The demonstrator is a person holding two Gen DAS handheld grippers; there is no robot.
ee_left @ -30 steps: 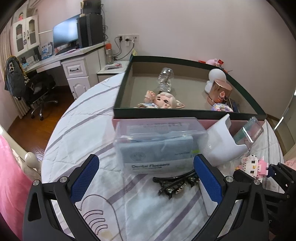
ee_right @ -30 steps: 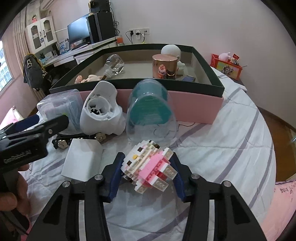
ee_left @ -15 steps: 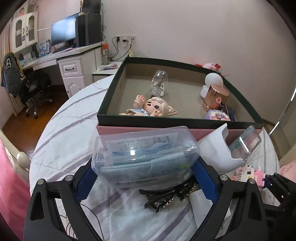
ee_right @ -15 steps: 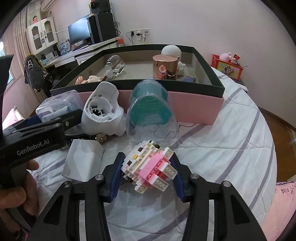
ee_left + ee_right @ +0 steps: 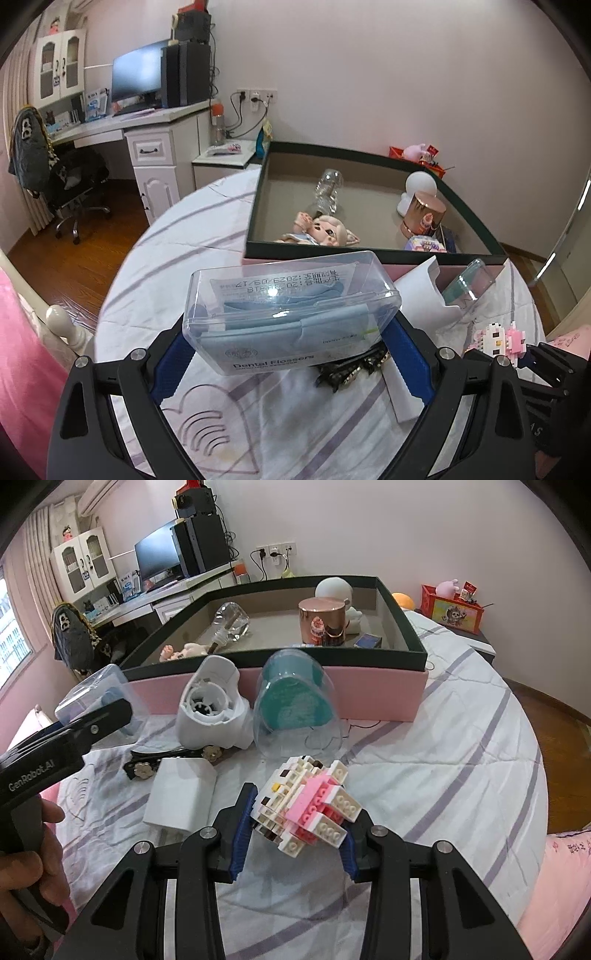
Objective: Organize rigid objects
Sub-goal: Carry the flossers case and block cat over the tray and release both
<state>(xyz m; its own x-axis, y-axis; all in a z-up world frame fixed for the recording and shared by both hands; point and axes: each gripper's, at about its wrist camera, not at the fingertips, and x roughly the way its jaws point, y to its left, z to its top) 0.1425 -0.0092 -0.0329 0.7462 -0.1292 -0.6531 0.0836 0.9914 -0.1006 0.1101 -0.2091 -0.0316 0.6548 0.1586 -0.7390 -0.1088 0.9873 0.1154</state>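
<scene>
My left gripper (image 5: 288,354) is shut on a clear dental flosser box (image 5: 291,310) and holds it above the bed, in front of the dark green box (image 5: 369,254). My right gripper (image 5: 295,830) is shut on a pink and white brick figure (image 5: 306,805), held just above the bedspread. The flosser box (image 5: 92,694) and the left gripper also show at the left of the right wrist view. The green box (image 5: 402,627) holds a doll (image 5: 325,230), a glass bottle (image 5: 328,190), a copper tin (image 5: 423,214) and a white lamp (image 5: 419,184).
On the bedspread lie a white plastic housing (image 5: 210,709), a clear egg-shaped case with a teal insert (image 5: 295,709), a black hair clip (image 5: 166,760) and a white charger block (image 5: 181,797). A desk with a monitor (image 5: 136,79) stands far left.
My left gripper closed on the flosser box and lifted it off the bed. My right gripper stayed shut on the brick figure and raised it slightly.
</scene>
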